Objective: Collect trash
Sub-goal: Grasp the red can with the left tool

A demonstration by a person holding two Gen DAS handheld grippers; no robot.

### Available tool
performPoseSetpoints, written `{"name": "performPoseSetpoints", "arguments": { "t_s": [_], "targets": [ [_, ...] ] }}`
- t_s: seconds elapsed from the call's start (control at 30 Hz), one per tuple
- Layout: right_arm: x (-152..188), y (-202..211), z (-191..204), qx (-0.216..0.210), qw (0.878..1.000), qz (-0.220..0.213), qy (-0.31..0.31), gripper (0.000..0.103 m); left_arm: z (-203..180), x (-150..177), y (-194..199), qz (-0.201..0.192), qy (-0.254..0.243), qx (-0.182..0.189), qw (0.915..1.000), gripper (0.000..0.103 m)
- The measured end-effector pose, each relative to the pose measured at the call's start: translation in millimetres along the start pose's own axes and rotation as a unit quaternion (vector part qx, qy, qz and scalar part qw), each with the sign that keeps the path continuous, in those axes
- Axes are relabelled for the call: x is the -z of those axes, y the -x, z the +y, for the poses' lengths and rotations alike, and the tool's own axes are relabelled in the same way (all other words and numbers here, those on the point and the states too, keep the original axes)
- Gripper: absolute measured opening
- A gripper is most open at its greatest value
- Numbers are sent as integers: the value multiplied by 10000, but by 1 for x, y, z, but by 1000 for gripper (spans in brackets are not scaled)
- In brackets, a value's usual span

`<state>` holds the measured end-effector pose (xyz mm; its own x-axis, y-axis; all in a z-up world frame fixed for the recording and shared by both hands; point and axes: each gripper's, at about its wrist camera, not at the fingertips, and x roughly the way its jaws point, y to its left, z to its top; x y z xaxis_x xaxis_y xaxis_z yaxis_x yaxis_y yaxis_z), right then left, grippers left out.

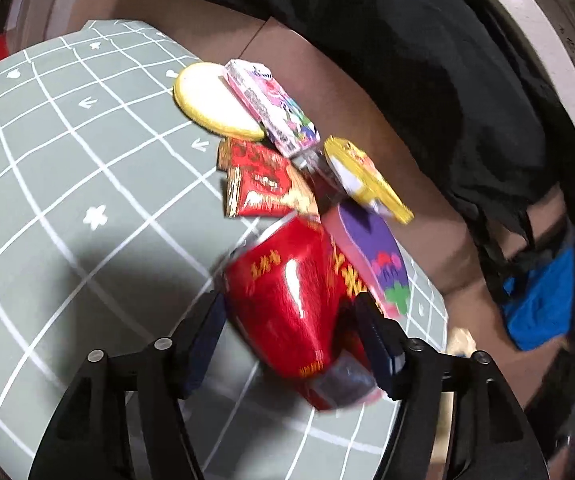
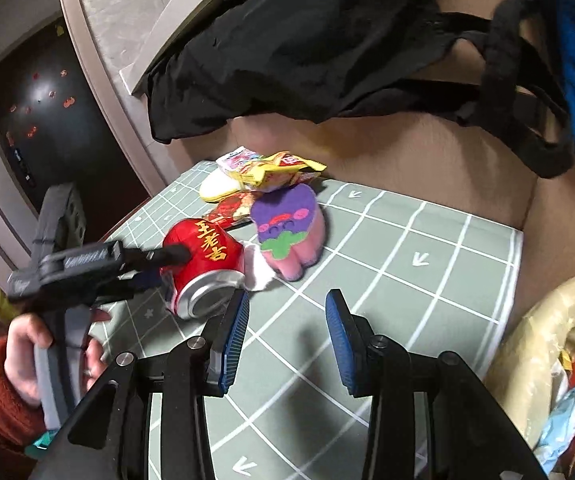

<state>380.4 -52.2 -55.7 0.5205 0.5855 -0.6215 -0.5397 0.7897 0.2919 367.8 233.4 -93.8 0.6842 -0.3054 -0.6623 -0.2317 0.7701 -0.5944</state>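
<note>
**Red can clamped in the left gripper, trash bag off to the right**

Left gripper (image 1: 291,336) closed on the dented red aluminium drink can with gold lettering (image 1: 287,296), one pad on each flank; seen from the right wrist, apparently lifted just clear of the grey-green grid-patterned mat (image 2: 407,264), though blur leaves that unsure. Long axis roughly along the fingers, shiny end (image 2: 203,296) pointing back toward the right gripper. Right gripper (image 2: 285,334) spread wide and holding nothing, just beside and right of the can, over bare mat. Left hand (image 2: 27,356) in a rust-red sleeve wrapped round the handle.

Straight past the can, touching or nearly so: flat pink foam piece with a purple face and green leaf (image 1: 371,260). Beyond it, close together, red printed snack wrappers (image 1: 259,184), yellow crinkled packet (image 1: 363,176), pink printed carton (image 1: 271,108) and round cream-yellow lid (image 1: 211,100).

Far right of the right gripper, pale translucent bag with wrappers already inside (image 2: 543,364) — probably the drop spot, nearer the empty gripper than the loaded one. In between: open mat, and the right gripper itself across the likely path. Farthest back, black cloth bag with straps (image 2: 307,48).
</note>
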Motion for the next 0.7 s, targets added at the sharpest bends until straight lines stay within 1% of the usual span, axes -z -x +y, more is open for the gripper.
{"name": "performPoseSetpoints", "arguments": {
  "t_s": [0.03, 0.13, 0.3, 0.37, 0.43, 0.47, 0.5, 0.57, 0.6, 0.7],
  "targets": [
    [2, 3, -3, 29, 10000, -32, -17, 38, -1, -1, -4, 7, 14, -40, 10000, 71],
    [5, 9, -14, 81, 9998, -111, -131, 38, -6, -3, -8, 33, -44, -170, 9998, 71],
    [4, 16, -28, 129, 9992, -196, -321, 38, -7, -3, -9, 112, 2, -162, 9998, 71],
    [3, 15, -28, 138, 9992, -204, -314, 38, -8, -2, -10, 251, 70, -90, 9996, 70],
    [0, 13, -26, 142, 9993, -188, -287, 38, -9, -1, -11, 461, 137, 125, 9988, 61],
    [-1, 11, -23, 138, 9994, -172, -270, 38, -10, -1, -11, 505, 134, 262, 9983, 58],
    [-3, 9, -20, 138, 9995, -144, -246, 38, -12, 0, -9, 522, 77, 295, 9982, 58],
    [-8, 6, -11, 129, 9998, -91, -138, 38, -17, 1, -4, 458, -191, 271, 9984, 57],
    [-10, 6, -7, 124, 9999, -75, -74, 38, -20, 3, 2, 417, -450, 264, 9978, 57],
    [-19, 0, 12, 145, 9996, 31, 240, 38, -20, 3, 23, 203, -828, 169, 9962, 57]
  ]
}}
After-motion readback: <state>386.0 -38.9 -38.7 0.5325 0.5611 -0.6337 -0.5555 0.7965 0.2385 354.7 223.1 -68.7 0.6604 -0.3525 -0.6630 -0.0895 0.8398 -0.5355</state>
